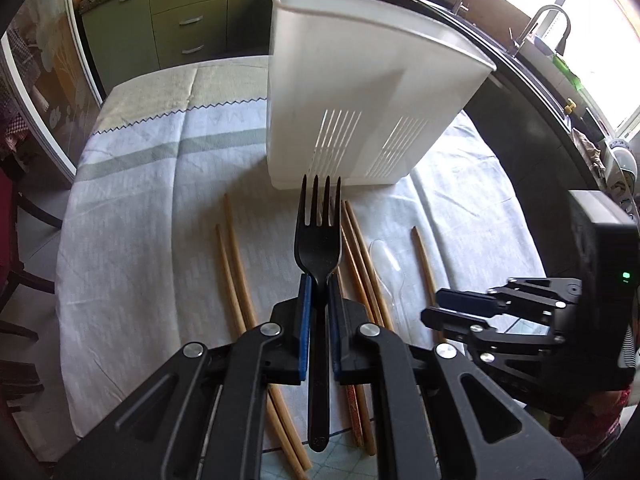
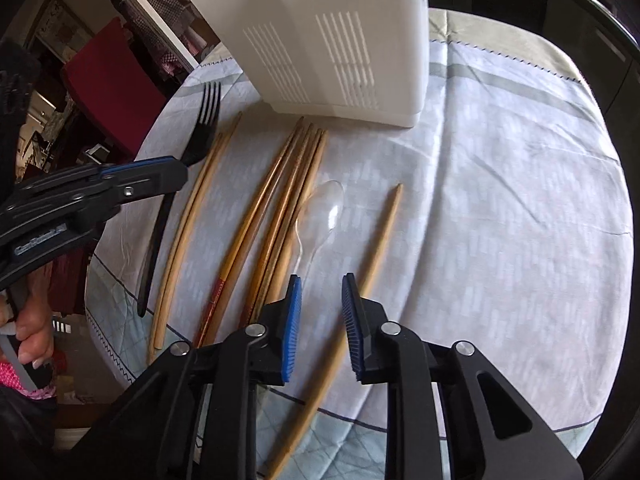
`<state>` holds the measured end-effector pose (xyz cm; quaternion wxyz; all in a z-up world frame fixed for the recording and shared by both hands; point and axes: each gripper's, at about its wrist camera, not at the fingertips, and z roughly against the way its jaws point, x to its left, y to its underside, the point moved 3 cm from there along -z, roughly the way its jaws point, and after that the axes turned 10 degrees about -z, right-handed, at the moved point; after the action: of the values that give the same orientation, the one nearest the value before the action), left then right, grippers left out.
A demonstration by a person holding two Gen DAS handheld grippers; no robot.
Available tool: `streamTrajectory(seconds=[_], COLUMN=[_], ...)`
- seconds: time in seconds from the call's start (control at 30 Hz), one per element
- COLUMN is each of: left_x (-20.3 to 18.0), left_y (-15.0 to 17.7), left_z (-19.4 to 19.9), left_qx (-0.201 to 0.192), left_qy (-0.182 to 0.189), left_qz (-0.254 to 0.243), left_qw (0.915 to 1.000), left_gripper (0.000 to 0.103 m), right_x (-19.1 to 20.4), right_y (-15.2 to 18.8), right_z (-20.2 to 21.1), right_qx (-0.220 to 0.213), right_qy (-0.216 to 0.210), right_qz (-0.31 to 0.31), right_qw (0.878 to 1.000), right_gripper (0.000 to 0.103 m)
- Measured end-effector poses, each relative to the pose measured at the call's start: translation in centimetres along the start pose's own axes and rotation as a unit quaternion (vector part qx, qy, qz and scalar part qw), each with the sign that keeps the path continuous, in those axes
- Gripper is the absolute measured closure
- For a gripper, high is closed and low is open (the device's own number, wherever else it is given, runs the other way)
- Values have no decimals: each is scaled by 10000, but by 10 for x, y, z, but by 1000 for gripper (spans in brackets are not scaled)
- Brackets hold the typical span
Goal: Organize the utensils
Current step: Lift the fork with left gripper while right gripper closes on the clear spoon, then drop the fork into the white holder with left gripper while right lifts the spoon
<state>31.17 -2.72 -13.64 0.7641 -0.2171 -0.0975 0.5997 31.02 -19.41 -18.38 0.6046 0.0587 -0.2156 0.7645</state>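
My left gripper is shut on a black plastic fork, held above the table with tines pointing at the white slotted utensil holder. The fork and left gripper also show at the left of the right wrist view. My right gripper is open and empty, low over the table near a clear plastic spoon and a lone wooden chopstick. Several wooden chopsticks lie in front of the holder. The right gripper shows at the right of the left wrist view.
A pale striped tablecloth covers the round table. Green cabinets stand behind, a dark counter with a sink tap to the right. A red chair stands past the table's left edge.
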Motion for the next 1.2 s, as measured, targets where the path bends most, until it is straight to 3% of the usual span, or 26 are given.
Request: streamTrajectory(seconds=[0.2, 0.6, 0.7, 0.83, 1.0, 1.1, 1.2], left_x=[-2, 1, 2, 2, -4, -10, -17], left_y=[4, 10, 10, 9, -5, -23, -51], left_z=[9, 19, 21, 29, 53, 79, 111], left_qx=[-68, -246, -282, -363, -640, -998, -1603], left_qy=[150, 282, 293, 295, 334, 371, 383], left_qz=[-66, -139, -131, -134, -196, -236, -271], left_qw=[9998, 9992, 9991, 9988, 9972, 9940, 9859], left_gripper=[95, 95, 95, 95, 95, 95, 95], right_x=[13, 38, 41, 35, 30, 28, 25], right_y=[-9, -16, -16, -15, -11, -8, -5], right_z=[-16, -31, -32, -20, 20, 45, 63], right_qx=[72, 32, -57, -239, -707, -1037, -1349], right_qy=[162, 993, 1125, 828, 165, -215, -441], right_qz=[-36, 152, 186, 9, -156, -216, -239], right_qw=[9998, 9949, 9935, 9963, 9972, 9941, 9896], right_gripper=[87, 87, 92, 93, 93, 93, 93])
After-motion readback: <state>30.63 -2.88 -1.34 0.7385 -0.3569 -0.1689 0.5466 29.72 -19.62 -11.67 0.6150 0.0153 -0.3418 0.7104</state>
